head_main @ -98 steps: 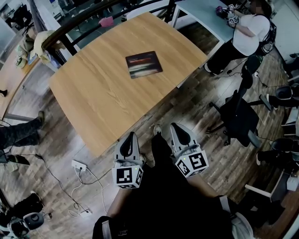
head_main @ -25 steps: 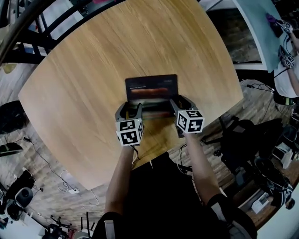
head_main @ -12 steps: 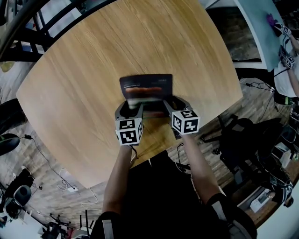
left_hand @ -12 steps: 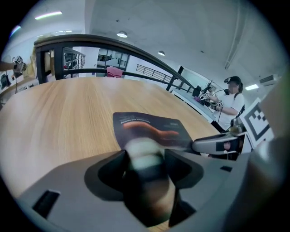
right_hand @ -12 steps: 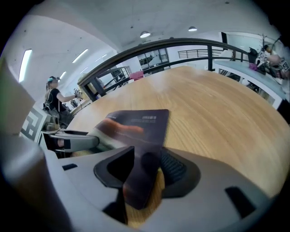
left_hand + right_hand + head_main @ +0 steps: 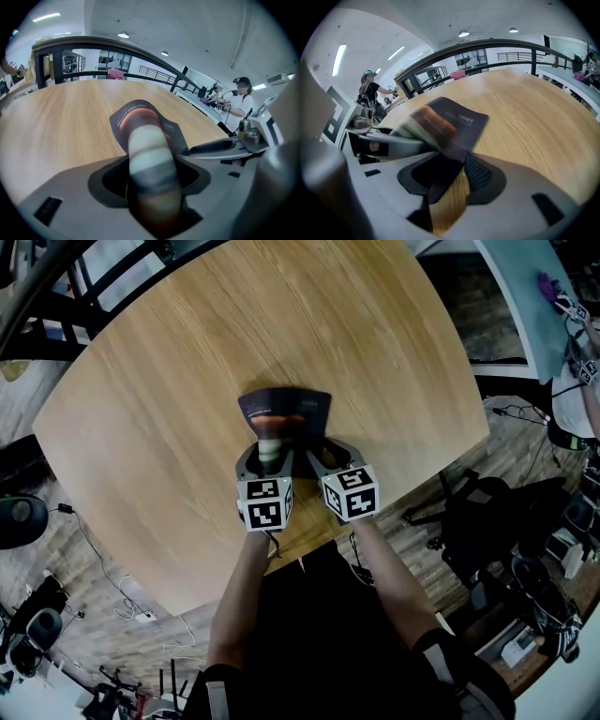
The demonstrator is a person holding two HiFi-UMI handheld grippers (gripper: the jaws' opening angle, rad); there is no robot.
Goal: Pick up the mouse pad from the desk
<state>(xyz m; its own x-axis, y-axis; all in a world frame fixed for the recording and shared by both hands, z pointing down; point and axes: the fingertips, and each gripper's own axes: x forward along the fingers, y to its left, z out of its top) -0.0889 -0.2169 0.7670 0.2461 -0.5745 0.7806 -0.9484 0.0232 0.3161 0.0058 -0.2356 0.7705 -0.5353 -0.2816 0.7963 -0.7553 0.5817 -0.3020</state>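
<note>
Mouse pad (image 6: 284,409) lies buckled on desk (image 6: 169,381), chair (image 6: 483,521) nearby.

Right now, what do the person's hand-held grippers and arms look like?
Both the left hand-held gripper and right hand-held gripper are grey plastic with dark-lined jaws; each carries a white cube printed with black square markers. The forearms are bare; dark sleeves with a light band start higher up.
</note>
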